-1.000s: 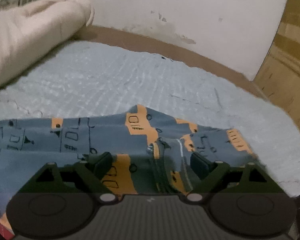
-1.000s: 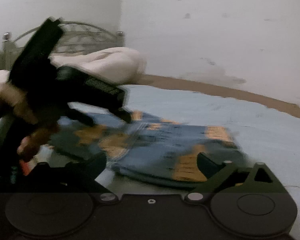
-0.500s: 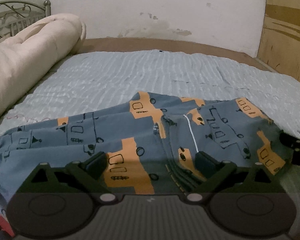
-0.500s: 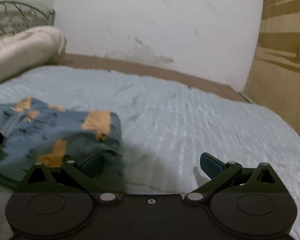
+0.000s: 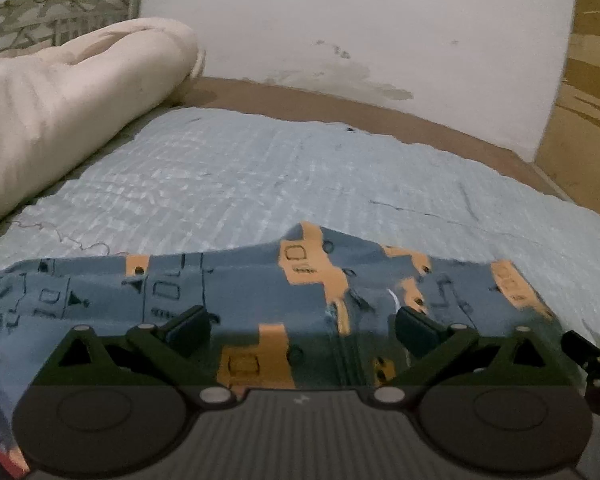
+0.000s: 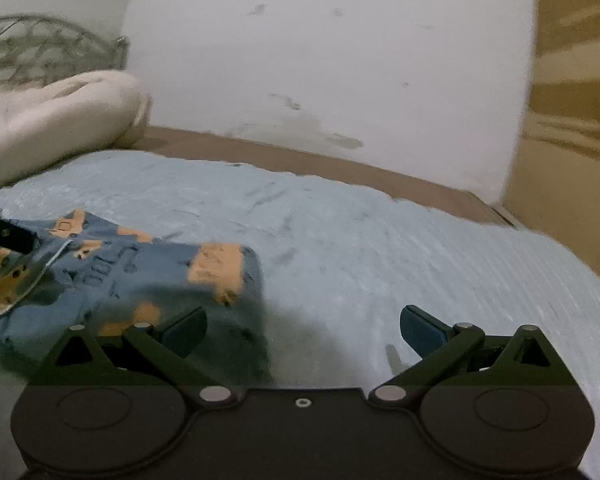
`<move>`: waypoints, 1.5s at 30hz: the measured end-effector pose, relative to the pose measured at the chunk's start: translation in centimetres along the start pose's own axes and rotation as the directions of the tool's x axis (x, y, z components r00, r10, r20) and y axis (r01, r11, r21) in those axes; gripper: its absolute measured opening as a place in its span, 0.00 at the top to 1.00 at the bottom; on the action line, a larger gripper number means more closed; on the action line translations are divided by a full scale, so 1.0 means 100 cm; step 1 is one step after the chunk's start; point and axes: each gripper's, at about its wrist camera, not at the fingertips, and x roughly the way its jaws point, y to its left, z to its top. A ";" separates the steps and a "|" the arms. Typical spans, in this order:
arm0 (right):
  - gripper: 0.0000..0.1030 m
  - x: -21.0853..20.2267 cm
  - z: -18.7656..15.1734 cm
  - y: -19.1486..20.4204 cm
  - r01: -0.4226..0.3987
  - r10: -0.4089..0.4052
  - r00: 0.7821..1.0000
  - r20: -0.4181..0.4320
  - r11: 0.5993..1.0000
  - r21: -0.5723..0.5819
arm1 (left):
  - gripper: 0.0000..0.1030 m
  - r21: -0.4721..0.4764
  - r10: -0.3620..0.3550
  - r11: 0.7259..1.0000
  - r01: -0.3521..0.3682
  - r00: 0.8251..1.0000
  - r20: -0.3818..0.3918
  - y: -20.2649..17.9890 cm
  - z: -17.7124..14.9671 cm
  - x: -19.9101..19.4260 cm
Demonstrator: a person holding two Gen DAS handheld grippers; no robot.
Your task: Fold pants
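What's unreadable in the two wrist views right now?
- Blue-and-orange printed pants: the near part is hidden behind the left claw body in the left wrist view, and the left end is cut off by the frame edge.
- Same pants in the right wrist view: blurred, print and fold layers unclear.
- Right claw: in the left wrist view only a dark tip shows at the right edge.

Your pants [image 5: 240, 300] lie on the bed [image 5: 260, 184]. A rolled blanket [image 5: 60, 104] lies left of them. The wall [image 5: 340, 20] stands behind them.
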 end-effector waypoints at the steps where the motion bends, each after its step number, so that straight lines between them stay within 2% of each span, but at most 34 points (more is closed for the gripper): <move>1: 0.01 0.010 0.006 0.005 -0.011 0.011 1.000 -0.003 0.999 -0.035 | 0.02 -0.002 0.015 1.000 -0.015 1.000 -0.004 -0.001 0.002 0.004; 4: 0.01 0.045 0.023 0.013 -0.020 0.013 0.998 -0.059 0.994 -0.108 | 0.02 -0.002 0.044 0.999 -0.044 0.998 -0.040 0.000 0.002 0.016; 7: 0.01 0.075 0.030 0.009 0.008 -0.019 0.996 -0.093 0.993 -0.121 | 0.01 -0.001 0.039 0.999 -0.039 0.998 -0.043 0.003 -0.002 0.020; 9: 0.01 0.089 0.028 0.004 0.025 -0.038 0.991 -0.126 0.994 -0.104 | 0.01 0.014 0.041 0.999 -0.040 0.998 -0.038 0.003 -0.006 0.020; 11: 0.01 0.093 0.021 -0.006 0.008 -0.014 0.988 -0.155 0.999 -0.039 | 0.01 0.016 0.037 0.999 -0.036 0.999 -0.039 0.004 -0.007 0.019; 16: 0.01 0.070 0.015 -0.006 0.029 -0.035 0.988 -0.152 0.999 -0.036 | 0.01 0.024 0.016 1.000 -0.015 0.999 -0.051 0.005 -0.009 0.008; 24: 0.01 0.018 -0.009 0.003 0.055 -0.066 0.989 -0.129 0.995 -0.086 | 0.01 0.125 0.014 0.992 -0.010 1.000 -0.028 -0.007 -0.039 -0.022; 28: 0.01 0.000 -0.026 0.010 0.091 -0.098 0.993 -0.069 0.991 -0.100 | 0.01 0.123 0.020 0.992 -0.023 0.999 0.026 -0.008 -0.052 -0.034; 31: 0.01 -0.014 -0.025 0.014 0.117 -0.119 0.993 -0.019 0.988 -0.103 | 0.01 0.085 -0.012 0.996 0.008 0.999 0.040 0.000 -0.049 -0.049; 33: 0.01 -0.023 -0.019 0.015 0.093 -0.091 0.995 0.027 0.993 -0.070 | 0.01 0.046 -0.028 0.999 0.026 0.998 0.062 0.010 -0.045 -0.063; 37: 0.01 -0.029 -0.002 0.036 -0.021 0.025 0.997 0.074 0.999 -0.041 | 0.01 -0.023 -0.022 0.999 0.025 0.994 0.103 0.038 -0.035 -0.096; 42: 0.01 -0.016 0.017 0.085 -0.161 0.169 0.982 0.088 0.982 -0.098 | 0.01 -0.097 0.063 0.994 -0.050 0.989 0.135 0.077 -0.028 -0.124; 45: 0.01 -0.010 0.023 0.112 -0.181 0.196 0.976 0.094 0.972 -0.151 | 0.01 -0.150 0.111 0.985 -0.089 0.984 0.141 0.103 -0.030 -0.129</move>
